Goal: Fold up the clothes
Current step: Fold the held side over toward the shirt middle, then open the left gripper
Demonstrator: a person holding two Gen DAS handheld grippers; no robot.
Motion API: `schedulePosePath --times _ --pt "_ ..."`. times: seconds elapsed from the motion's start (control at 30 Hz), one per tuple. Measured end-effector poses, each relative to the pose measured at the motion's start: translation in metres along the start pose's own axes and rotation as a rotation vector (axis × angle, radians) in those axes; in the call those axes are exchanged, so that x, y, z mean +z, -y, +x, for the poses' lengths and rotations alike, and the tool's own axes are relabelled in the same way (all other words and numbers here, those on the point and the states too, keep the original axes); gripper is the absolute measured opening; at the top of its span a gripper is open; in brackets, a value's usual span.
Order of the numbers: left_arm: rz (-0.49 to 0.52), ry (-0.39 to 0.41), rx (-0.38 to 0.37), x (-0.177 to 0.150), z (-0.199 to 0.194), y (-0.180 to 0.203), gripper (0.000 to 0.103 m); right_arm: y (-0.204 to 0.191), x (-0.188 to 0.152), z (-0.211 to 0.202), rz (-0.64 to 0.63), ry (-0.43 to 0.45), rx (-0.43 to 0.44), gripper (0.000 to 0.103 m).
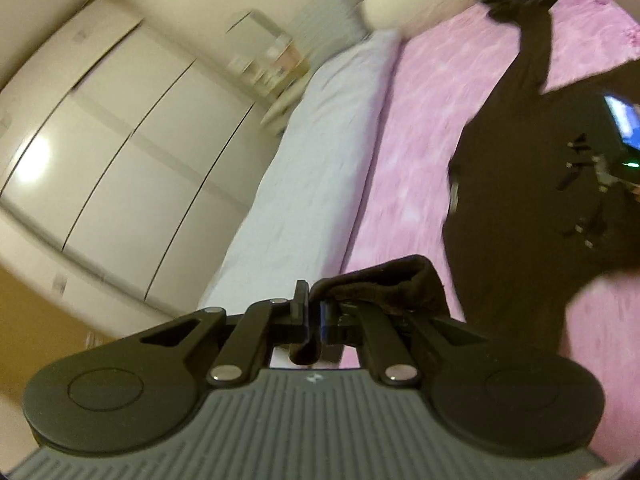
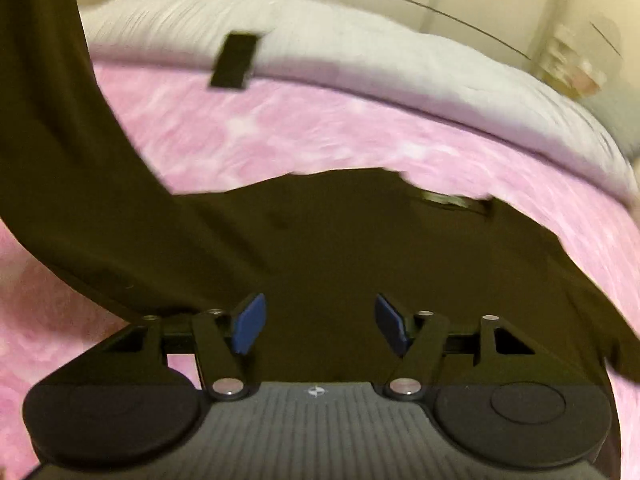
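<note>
Left wrist view showed the left gripper (image 1: 314,312) pinching a dark garment (image 1: 516,200), whose far end ran blurred out of frame at upper right. Only the right wrist view showed the right gripper (image 2: 318,322) spread wide above the garment spread on the pink blanket (image 2: 320,136), gripping nothing.

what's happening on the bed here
A person is folding a black garment on a pink blanket with two handheld grippers. The left gripper is shut on one end of the garment, pulled away from the rest. The right gripper hangs open over the spread cloth, holding nothing.
</note>
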State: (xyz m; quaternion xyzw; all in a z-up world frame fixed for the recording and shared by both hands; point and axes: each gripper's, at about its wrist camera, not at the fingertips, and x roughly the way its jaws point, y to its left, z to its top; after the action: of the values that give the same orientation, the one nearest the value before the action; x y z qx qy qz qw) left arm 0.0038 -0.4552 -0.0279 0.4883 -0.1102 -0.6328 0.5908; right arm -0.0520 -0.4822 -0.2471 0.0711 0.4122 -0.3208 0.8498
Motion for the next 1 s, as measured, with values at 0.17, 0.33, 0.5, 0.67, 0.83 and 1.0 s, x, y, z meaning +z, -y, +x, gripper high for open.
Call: schedulePosePath --times 0.17,0.33,0.5,0.67,0.83,1.0 --pt "0.020 0.025 -0.102 0.087 0.087 0.083 0.004 0.086 -0.026 -0.056 0.133 -0.024 -0.062 0.075" --pt "0.041 0.050 -0.205 0.174 0.173 0.165 0.008 0.183 -0.076 -0.092 0.220 -0.105 -0.194 0.079" --pt "0.035 0.056 -0.328 0.249 0.252 0.244 0.072 0.263 -0.124 -0.113 0.262 -0.174 -0.321 0.080" --pt "-0.123 -0.125 -0.396 0.181 0.231 0.251 0.074 0.302 -0.149 -0.102 0.298 -0.215 -0.332 0.080" --pt "-0.220 -0.411 -0.341 0.083 0.211 0.226 0.074 0.296 -0.130 -0.070 0.325 -0.149 -0.164 0.079" --pt "-0.339 -0.565 -0.290 0.011 0.205 0.210 0.073 0.287 -0.095 -0.021 0.424 -0.086 0.001 0.076"
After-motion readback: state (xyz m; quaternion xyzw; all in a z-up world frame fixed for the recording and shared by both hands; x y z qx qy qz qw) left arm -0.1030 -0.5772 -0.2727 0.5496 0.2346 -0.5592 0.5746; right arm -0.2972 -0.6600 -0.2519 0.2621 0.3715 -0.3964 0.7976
